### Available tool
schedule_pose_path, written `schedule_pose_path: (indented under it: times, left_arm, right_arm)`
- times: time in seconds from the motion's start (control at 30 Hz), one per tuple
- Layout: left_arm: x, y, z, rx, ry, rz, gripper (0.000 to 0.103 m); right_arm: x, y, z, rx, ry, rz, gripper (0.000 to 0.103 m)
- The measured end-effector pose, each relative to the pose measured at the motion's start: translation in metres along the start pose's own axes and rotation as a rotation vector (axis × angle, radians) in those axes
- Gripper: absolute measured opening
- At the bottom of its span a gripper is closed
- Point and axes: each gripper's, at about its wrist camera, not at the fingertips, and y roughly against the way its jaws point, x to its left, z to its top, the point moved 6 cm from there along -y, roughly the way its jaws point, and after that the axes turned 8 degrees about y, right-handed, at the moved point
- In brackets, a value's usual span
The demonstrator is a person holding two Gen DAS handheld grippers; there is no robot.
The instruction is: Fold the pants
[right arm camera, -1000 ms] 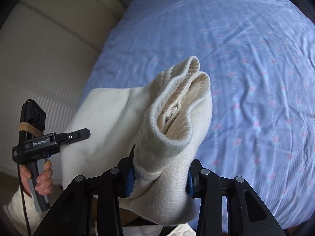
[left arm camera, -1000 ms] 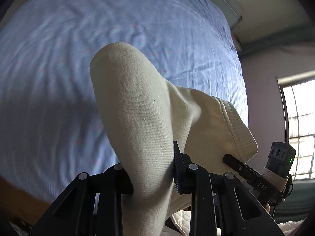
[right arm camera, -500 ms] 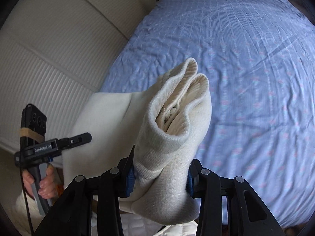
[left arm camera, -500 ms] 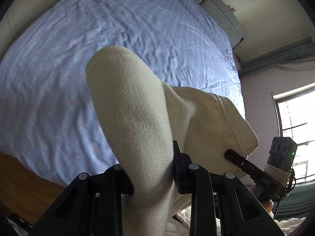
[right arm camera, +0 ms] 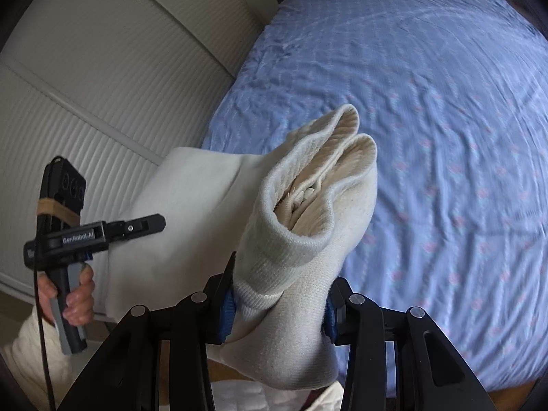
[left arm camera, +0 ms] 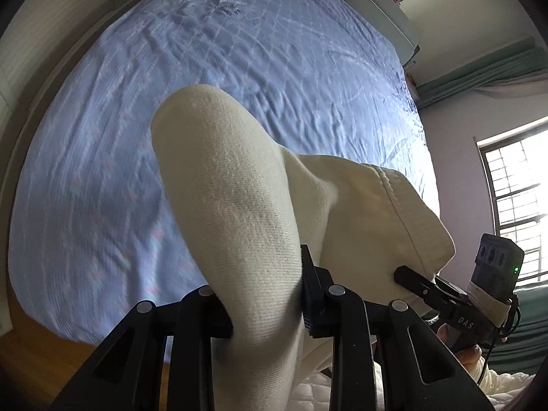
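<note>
Both grippers raised — fingers point(left arm camera: 310, 294) pinching cream knit pants point(left arm camera: 239, 212) above quilted blue bedspread point(left arm camera: 171, 102).

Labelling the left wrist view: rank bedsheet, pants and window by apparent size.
1. bedsheet
2. pants, though magnified by nearness to the camera
3. window, cropped at the edge

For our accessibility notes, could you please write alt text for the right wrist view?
The right tool is clamped on a bunched cream knit pair of pants, held up over a bed with a wrinkled blue patterned sheet. To the left, the left tool in a bare hand grips the same cloth, with a white ribbed wall panel behind.
</note>
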Motion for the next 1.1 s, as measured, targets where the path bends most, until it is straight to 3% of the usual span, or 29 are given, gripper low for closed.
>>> schedule_pose_path:
  times: [0.2,0.4,0.53,0.6,0.67,0.7,0.8,0.83,0.9,1.03,1.1]
  left_arm:
    - [0.033,-0.009,0.066,-0.002,-0.004,-0.017,0.028]
    - [0.061,-0.039,0.134,0.013,-0.031,0.018,0.028]
    - [0.082,-0.061,0.167,0.020,-0.054,0.075,0.028]
    - [0.100,-0.077,0.175,0.019,-0.092,0.165,0.032]
    - [0.130,-0.101,0.176,0.065,-0.072,0.284,0.040]
    - [0.148,-0.115,0.172,0.117,-0.035,0.332,0.040]
    - [0.178,-0.131,0.151,0.180,0.012,0.419,0.048]
    - [0.180,-0.130,0.147,0.168,-0.013,0.452,0.055]
    - [0.177,-0.121,0.137,0.124,-0.097,0.524,0.056]
    - [0.161,-0.104,0.110,0.090,-0.235,0.654,0.058]
    - [0.146,-0.091,0.093,0.044,-0.249,0.660,0.063]
  right_arm:
    - [0.015,-0.040,0.046,0.007,0.008,-0.011,0.041]
    - [0.014,-0.097,0.089,0.059,-0.006,-0.042,0.041]
    - [0.008,-0.137,0.108,0.090,0.001,-0.069,0.041]
    - [-0.001,-0.158,0.110,0.114,-0.002,-0.083,0.043]
    - [-0.014,-0.180,0.102,0.164,-0.049,-0.091,0.052]
    - [-0.023,-0.195,0.090,0.238,-0.087,-0.104,0.053]
    - [-0.041,-0.216,0.051,0.393,-0.166,-0.145,0.054]
    - [-0.045,-0.216,0.041,0.408,-0.154,-0.171,0.057]
    - [-0.052,-0.210,0.026,0.415,-0.131,-0.195,0.068]
    - [-0.068,-0.190,0.007,0.435,-0.116,-0.235,0.068]
    - [-0.076,-0.174,0.003,0.420,-0.121,-0.250,0.068]
